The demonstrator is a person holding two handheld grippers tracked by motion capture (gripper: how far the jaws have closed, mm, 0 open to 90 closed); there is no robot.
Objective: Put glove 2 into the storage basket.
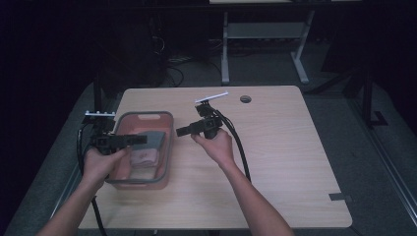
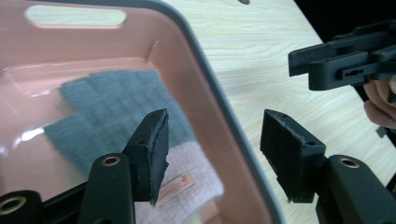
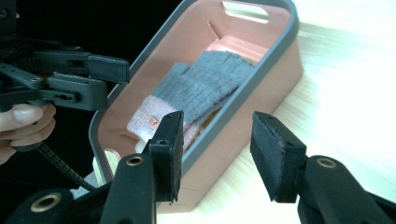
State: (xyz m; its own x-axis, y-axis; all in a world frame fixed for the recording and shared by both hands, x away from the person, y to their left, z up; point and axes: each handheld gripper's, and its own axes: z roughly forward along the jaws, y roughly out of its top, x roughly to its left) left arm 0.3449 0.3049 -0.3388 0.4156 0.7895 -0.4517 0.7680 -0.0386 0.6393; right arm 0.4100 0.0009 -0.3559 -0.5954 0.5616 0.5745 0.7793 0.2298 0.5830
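In the high view, a grey glove with a pale pink cuff [image 1: 146,147] lies inside the pink bin [image 1: 169,147] at the wooden table's [image 1: 275,162] left side. The left gripper [image 1: 140,139] hovers over the bin, the right gripper [image 1: 181,131] just beside its rim, both level.

In the left gripper view, the jaws stand apart, gripping nothing, over the bin's rim.

In the right gripper view, the jaws are likewise released and empty.

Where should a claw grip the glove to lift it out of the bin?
Probably the pale cuff of the glove, coming straight down from above. The glove lies flat on the floor of the bin, whose walls block any sideways approach. The cuff end lies nearer the person, and the left claw, open over the bin, seems closest.
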